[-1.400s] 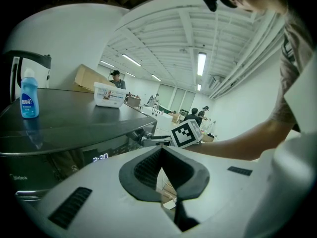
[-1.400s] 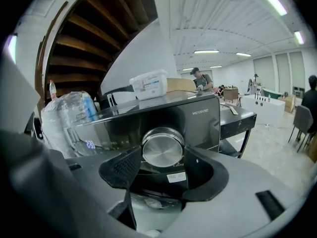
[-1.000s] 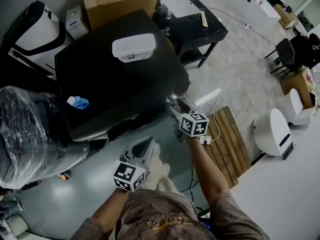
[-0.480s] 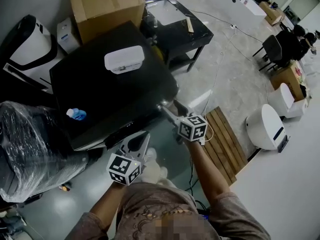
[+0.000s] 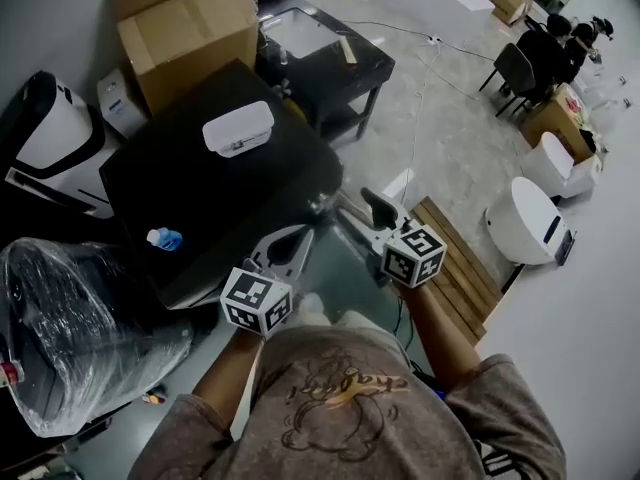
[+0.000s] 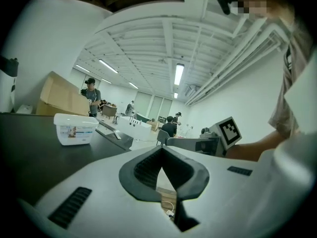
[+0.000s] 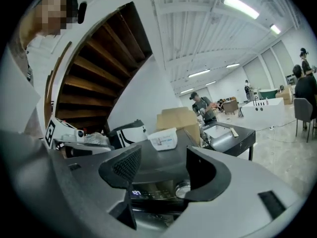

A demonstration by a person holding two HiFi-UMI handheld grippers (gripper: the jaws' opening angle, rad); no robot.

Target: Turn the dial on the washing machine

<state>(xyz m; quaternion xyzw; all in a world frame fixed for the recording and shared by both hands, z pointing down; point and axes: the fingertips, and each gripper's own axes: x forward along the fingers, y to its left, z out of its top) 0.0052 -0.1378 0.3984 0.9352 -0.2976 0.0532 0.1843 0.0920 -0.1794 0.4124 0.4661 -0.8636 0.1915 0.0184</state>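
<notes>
The black washing machine (image 5: 215,193) fills the left middle of the head view. Its silver dial (image 7: 183,188) shows on the front panel in the right gripper view, beside a lit display (image 7: 136,193). My right gripper (image 7: 162,155) is open and held a short way back from the panel, with the dial seen low between its jaws, toward the right one. In the head view this right gripper (image 5: 357,208) hangs off the machine's front right corner. My left gripper (image 5: 288,250) is shut on nothing, close to the machine's front edge. The left gripper (image 6: 162,150) points over the lid.
A white lidded tub (image 5: 238,128) and a small blue object (image 5: 163,238) lie on the lid. A cardboard box (image 5: 185,28) and a black table (image 5: 320,43) stand behind. A plastic-wrapped bundle (image 5: 70,318) sits left, a wooden pallet (image 5: 455,253) right. People sit far right (image 5: 545,43).
My right gripper has drawn back a little from the machine's front right corner. My left gripper has risen toward the machine's front edge. The head view has shifted.
</notes>
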